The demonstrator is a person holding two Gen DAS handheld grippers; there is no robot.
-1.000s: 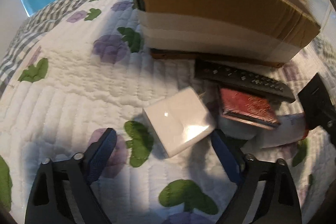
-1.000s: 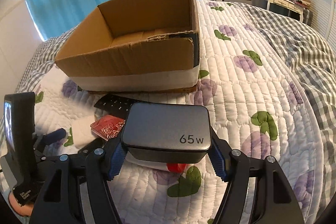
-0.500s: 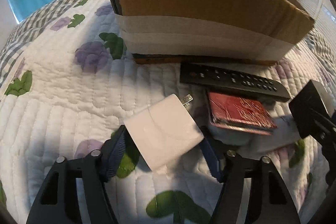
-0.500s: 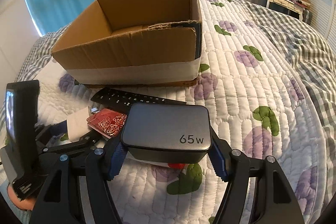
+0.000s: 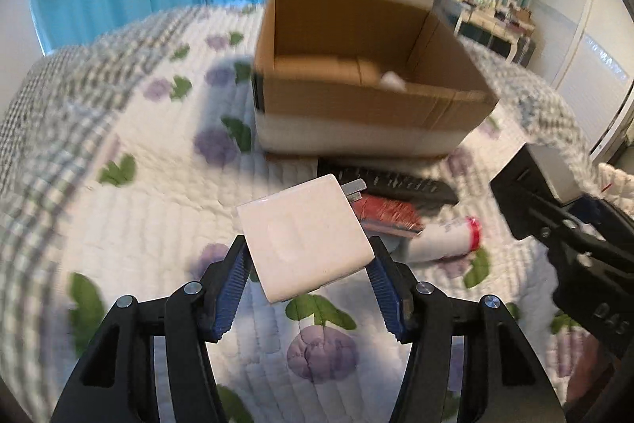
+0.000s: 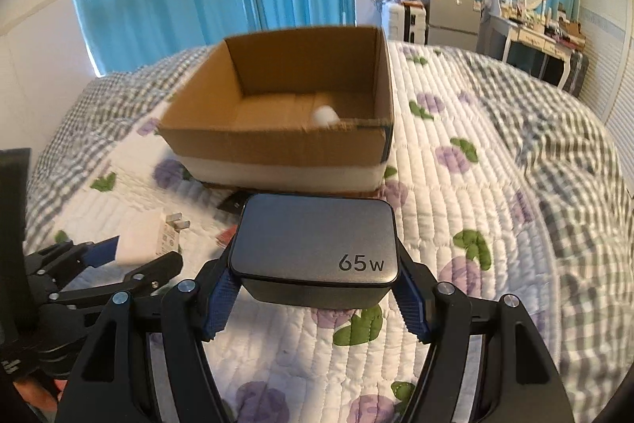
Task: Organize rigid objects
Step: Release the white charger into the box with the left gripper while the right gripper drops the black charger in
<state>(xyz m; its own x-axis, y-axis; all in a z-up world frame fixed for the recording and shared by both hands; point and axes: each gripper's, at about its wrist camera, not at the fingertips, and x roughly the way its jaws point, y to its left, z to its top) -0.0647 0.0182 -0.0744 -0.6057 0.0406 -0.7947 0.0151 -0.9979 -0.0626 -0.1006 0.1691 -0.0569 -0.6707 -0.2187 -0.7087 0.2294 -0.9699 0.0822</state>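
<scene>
Left tongs (image 5: 307, 284) grasp the white charger (image 5: 305, 238), raised above the bed (image 5: 119, 224). Right tongs (image 6: 315, 298) grasp the grey 65 W charger (image 6: 315, 244), in front of the cardboard box (image 6: 285, 145).

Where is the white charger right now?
In the left wrist view the white charger sits clamped in the left tongs, lifted above the quilt, with the remote and cardboard box beyond it.

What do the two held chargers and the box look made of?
White charger: glossy plastic, likely, given its soft sheen; metal prongs. Grey charger: matte, brushed-looking shell, metal or coated plastic; printed "65w". Box: brown corrugated cardboard with a ragged torn rim and a white band.
</scene>
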